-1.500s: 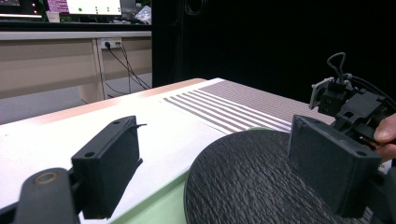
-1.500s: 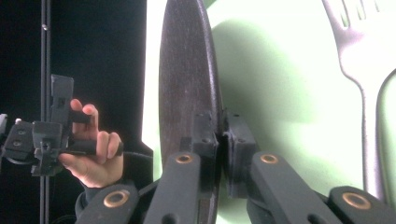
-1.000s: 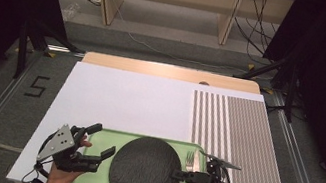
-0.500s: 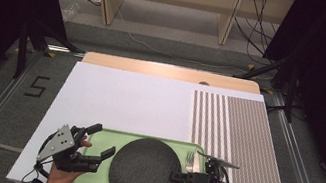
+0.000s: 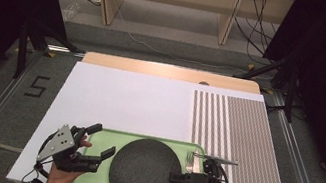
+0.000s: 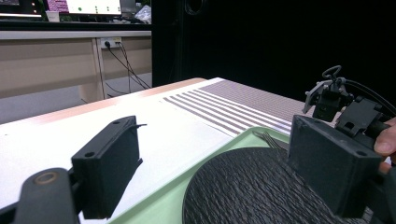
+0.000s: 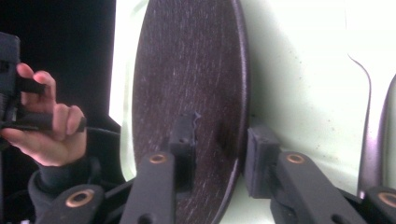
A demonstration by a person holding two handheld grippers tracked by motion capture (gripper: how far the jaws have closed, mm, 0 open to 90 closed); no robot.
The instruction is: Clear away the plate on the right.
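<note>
Dark plate [image 5: 146, 171] lies on the green tray [image 5: 107, 136], its right rim between the right gripper's [image 5: 175, 179] jaws, which have just been opening and no longer pinch it. Fork [image 5: 191, 160] lies just beside the plate on the right. Left gripper [image 5: 102, 142] gapes wide at the plate's left edge, holding nothing.

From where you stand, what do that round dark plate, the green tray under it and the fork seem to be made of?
The plate looks like dark slate or slate-look stoneware: matt, with a fine ridged grain. The tray looks like plastic: pale green, smooth, with a rounded moulded rim. The fork looks like polished metal, grey and shiny. None of this is certain from looks alone.
</note>
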